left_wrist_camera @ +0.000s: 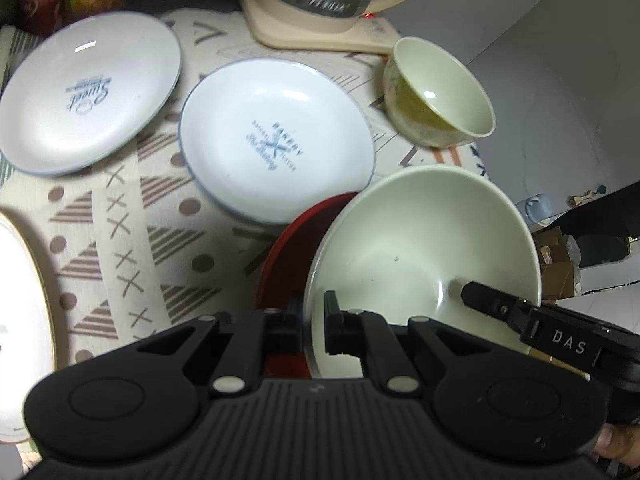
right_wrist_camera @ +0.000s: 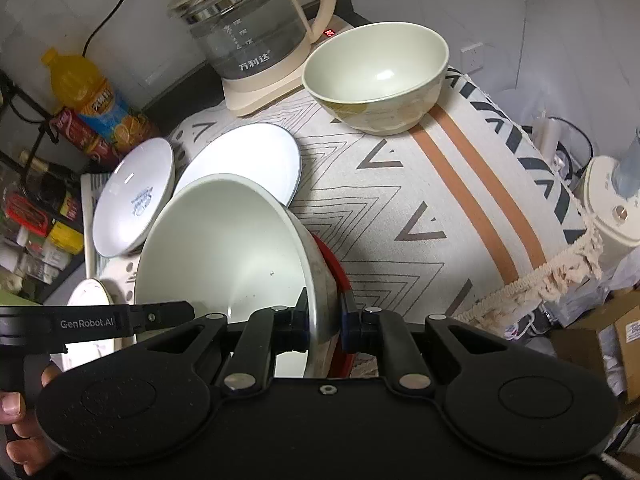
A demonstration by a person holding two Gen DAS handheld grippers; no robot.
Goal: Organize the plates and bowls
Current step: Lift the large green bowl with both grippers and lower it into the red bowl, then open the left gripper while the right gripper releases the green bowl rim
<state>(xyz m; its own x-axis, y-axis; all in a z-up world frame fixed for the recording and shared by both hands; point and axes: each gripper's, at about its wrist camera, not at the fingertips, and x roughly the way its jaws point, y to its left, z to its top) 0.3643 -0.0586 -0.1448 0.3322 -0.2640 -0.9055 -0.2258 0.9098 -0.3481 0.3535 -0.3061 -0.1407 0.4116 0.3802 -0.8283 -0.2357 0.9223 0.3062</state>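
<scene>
Plates sit at the left of the patterned cloth (left_wrist_camera: 132,216): two white plates (left_wrist_camera: 88,92) (left_wrist_camera: 276,140) lie flat, well apart from the small bowl (left_wrist_camera: 436,92) by the kettle (right_wrist_camera: 256,32). Nearer, both tools grip the large pale bowl (left_wrist_camera: 424,256) by opposite rims, the left gripper (left_wrist_camera: 314,320) and right gripper (right_wrist_camera: 326,320) each nearly closed on it, a red dish (left_wrist_camera: 288,248) just beneath. Judging by this, the bowl is being carried for stacking; next it needs a level, shared lowering before either grip loosens.

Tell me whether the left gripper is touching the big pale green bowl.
Touching. The left wrist view shows the left gripper with its jaws closed on the rim of the big pale green bowl, one finger inside and one outside.
</scene>
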